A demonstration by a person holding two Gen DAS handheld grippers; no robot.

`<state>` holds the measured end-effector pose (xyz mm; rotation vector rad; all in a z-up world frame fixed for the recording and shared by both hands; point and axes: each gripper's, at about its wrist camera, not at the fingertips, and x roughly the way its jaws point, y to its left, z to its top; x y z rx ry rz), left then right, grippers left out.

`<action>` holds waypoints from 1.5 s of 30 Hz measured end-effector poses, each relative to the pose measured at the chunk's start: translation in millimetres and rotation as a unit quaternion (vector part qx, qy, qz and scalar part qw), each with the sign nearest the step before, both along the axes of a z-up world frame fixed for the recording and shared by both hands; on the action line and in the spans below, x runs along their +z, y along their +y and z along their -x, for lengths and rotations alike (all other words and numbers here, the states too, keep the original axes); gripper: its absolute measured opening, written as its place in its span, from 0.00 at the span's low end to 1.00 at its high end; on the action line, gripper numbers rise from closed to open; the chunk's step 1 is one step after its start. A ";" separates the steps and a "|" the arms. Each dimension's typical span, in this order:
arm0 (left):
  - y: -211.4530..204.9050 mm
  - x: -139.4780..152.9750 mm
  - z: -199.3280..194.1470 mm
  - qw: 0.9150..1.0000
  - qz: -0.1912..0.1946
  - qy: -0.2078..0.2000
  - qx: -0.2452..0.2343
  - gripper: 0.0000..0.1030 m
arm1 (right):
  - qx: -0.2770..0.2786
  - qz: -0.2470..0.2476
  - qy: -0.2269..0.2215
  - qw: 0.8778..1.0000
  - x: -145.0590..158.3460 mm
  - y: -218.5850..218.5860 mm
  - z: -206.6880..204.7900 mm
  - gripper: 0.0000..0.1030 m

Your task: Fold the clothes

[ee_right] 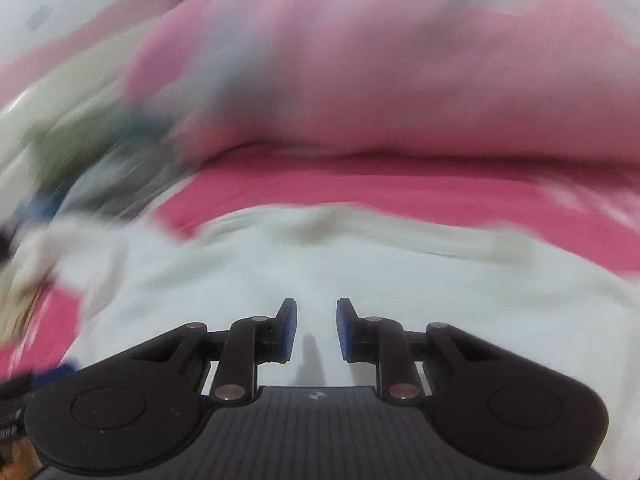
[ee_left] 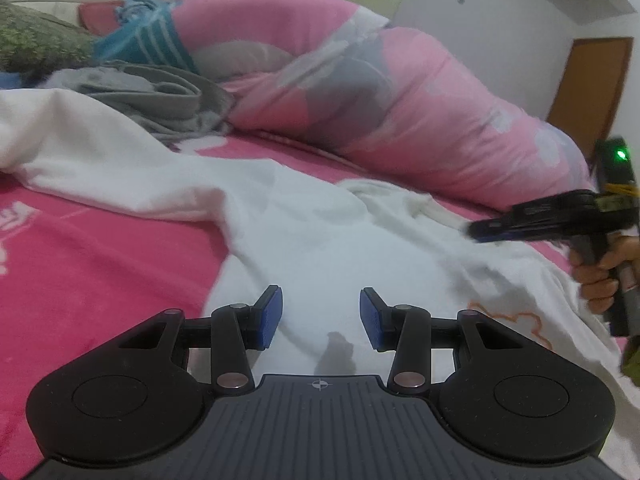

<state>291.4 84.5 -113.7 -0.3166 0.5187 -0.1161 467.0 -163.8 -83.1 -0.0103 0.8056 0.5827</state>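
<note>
A white garment (ee_left: 304,216) lies spread and wrinkled on a bed with a bright pink sheet (ee_left: 92,264). I take this garment as the landmark. One part of it stretches away to the far left, and an orange outline print (ee_left: 516,320) shows on its right part, near the edge.

The left tongs (ee_left: 321,316) hover low over the near part of the white garment. Their blue pads (ee_left: 270,318) stand wide apart, with nothing between them, and their shadow falls on the cloth just below.

The right tongs (ee_right: 316,330) are also over the white garment (ee_right: 360,280), and the gap between their blue pads is narrower but clearly there; they hold nothing. In the left wrist view the right tongs (ee_left: 480,232) appear above the right side of the garment, blurred, with a green light on the device, and the person's hand (ee_left: 600,276) grips the handle.

Behind the garment lies a big rolled pink quilt (ee_left: 380,92) with grey and white patches. Behind the garment on the left lies a pile of grey clothes (ee_left: 160,92), and further back a blue striped piece of cloth (ee_left: 152,40). The right wrist view is very blurred, so beyond the garment only the pink sheet (ee_right: 400,188) and the quilt (ee_right: 400,60) can be told.
</note>
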 end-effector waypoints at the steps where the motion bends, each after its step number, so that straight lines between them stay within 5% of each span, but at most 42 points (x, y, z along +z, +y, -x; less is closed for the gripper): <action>1: 2.8 -0.1 0.5 1.000 0.001 0.000 0.008 0.41 | 0.019 0.018 -0.013 1.000 -2.0 22.3 -2.2 0.21; 4: 9.1 -0.8 2.0 1.000 0.008 0.005 0.018 0.41 | -0.006 0.031 -0.021 0.999 -7.6 47.1 -25.5 0.22; 8: 11.5 -1.7 2.1 1.000 0.010 0.008 0.019 0.41 | -0.109 -0.058 0.038 0.992 -19.5 16.5 -69.5 0.24; 12: 13.1 -3.0 1.7 0.999 0.010 0.013 0.030 0.41 | -0.134 -0.111 0.077 0.982 -33.2 -1.7 -85.3 0.33; 16: 15.8 -3.4 2.1 0.999 0.012 0.015 0.048 0.41 | -0.173 -0.057 0.004 0.983 -26.4 5.5 -77.8 0.34; 20: 19.0 -3.3 2.5 0.998 0.014 0.015 0.067 0.41 | -0.112 -0.076 -0.062 0.989 2.4 26.6 -50.7 0.34; 22: 21.5 -3.6 2.8 0.997 0.015 0.019 0.079 0.41 | -0.059 -0.082 -0.079 0.992 14.0 46.5 -41.5 0.43; 24: 26.6 -6.7 2.5 0.995 0.023 0.034 0.094 0.41 | 0.038 -0.070 -0.062 0.995 13.8 84.4 -43.0 0.57; 26: 33.4 -10.9 1.5 0.993 0.040 0.048 0.101 0.41 | 0.117 -0.050 -0.048 0.991 10.5 121.8 -45.5 0.62; 33: 33.1 -10.8 2.3 0.993 0.036 0.047 0.101 0.41 | 0.198 0.005 0.037 0.979 -26.9 222.8 -77.3 0.62; 35: 34.6 -10.7 2.6 0.993 0.040 0.047 0.101 0.41 | 0.219 0.057 0.036 0.973 -37.8 245.9 -77.5 0.44; 37: 34.6 -10.2 2.7 0.993 0.039 0.048 0.102 0.41 | 0.244 0.096 0.023 0.965 -42.0 258.3 -70.0 0.02; 42: 30.8 -9.4 4.7 0.993 0.030 0.049 0.101 0.41 | 0.281 -0.007 -0.034 0.959 -23.1 245.9 -56.6 0.03; 45: 30.4 -9.5 5.0 0.993 0.028 0.048 0.101 0.41 | 0.254 0.010 -0.030 0.967 -36.6 245.5 -60.2 0.10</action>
